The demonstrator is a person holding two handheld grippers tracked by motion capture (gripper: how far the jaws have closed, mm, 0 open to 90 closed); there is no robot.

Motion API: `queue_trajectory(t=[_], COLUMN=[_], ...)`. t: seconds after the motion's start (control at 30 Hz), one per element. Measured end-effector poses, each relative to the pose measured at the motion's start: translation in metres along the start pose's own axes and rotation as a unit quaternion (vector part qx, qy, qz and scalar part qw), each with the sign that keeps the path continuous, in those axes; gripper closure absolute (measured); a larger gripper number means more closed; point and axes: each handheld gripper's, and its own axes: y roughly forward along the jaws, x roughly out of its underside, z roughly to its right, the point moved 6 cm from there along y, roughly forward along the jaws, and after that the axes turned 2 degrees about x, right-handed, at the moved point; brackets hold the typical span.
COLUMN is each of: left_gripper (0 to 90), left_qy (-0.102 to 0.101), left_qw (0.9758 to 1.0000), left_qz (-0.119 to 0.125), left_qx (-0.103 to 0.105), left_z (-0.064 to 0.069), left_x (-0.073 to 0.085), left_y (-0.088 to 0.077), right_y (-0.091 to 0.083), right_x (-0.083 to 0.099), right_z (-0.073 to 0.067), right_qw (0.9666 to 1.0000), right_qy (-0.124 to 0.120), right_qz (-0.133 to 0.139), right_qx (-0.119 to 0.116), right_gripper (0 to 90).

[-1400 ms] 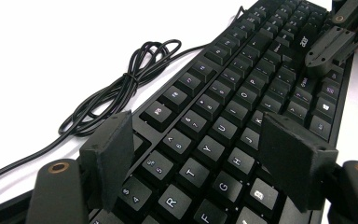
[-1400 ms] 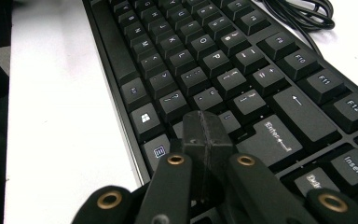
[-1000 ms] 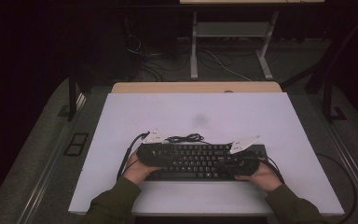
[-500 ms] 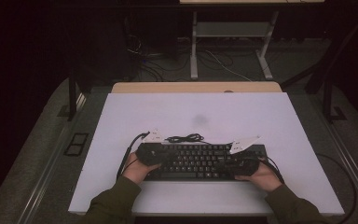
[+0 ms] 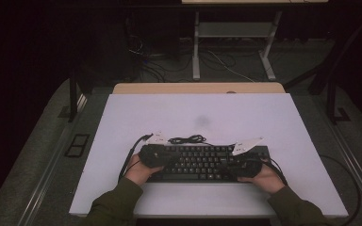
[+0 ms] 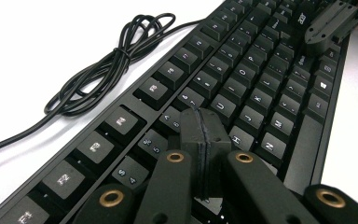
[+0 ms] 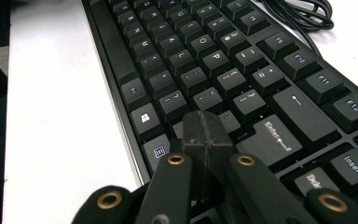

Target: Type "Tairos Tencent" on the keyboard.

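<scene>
A black keyboard (image 5: pixel 202 162) lies lengthwise across the near half of the white table (image 5: pixel 122 117), and its cord sits in a loose coil (image 5: pixel 187 139) just behind it. My left gripper (image 5: pixel 162 157) rests over the keyboard's left end. In the left gripper view it (image 6: pixel 201 122) is shut, pads together with nothing between them, tip over the number and letter keys (image 6: pixel 242 116). My right gripper (image 5: pixel 235 167) is over the right end. In the right gripper view it (image 7: pixel 205 122) is shut and empty too, near the Enter key (image 7: pixel 272 137). The right gripper (image 6: pixel 313 41) also shows far off in the left gripper view.
A wooden desk edge (image 5: pixel 198 88) adjoins the table's far side. Beyond it stand metal desk legs (image 5: pixel 196 47) with loose cables (image 5: pixel 226 63) on the dark floor. Bare white tabletop stretches behind and to both sides of the keyboard.
</scene>
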Motion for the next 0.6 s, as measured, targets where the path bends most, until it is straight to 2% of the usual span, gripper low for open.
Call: queue_trajectory(t=[0.27, 0.4, 0.53, 0.6], left_gripper=[88.8, 88.8, 88.7, 85.3], left_qy=[0.000, -0.008, -0.006, -0.008], left_qw=[1.0000, 0.9998, 0.9997, 0.9997], left_qz=[0.002, 0.017, 0.023, 0.024], left_qx=[0.001, -0.001, 0.000, -0.001], left_z=[-0.0003, 0.0017, 0.0019, 0.0020], left_x=[-0.0005, -0.0038, -0.0060, -0.0059], left_y=[-0.0007, -0.0044, -0.0073, -0.0071], right_y=[0.0000, 0.0000, 0.0000, 0.0000], right_x=[0.0001, 0.0000, 0.0000, 0.0000], right_z=[-0.0001, -0.0001, -0.0001, -0.0002], right_qw=[1.0000, 1.0000, 1.0000, 1.0000], right_qy=[0.000, 0.000, 0.000, 0.000], right_qz=[0.001, 0.001, 0.001, 0.001], right_qx=[0.001, 0.001, 0.001, 0.001], right_gripper=[89.6, 89.6, 89.6, 89.6])
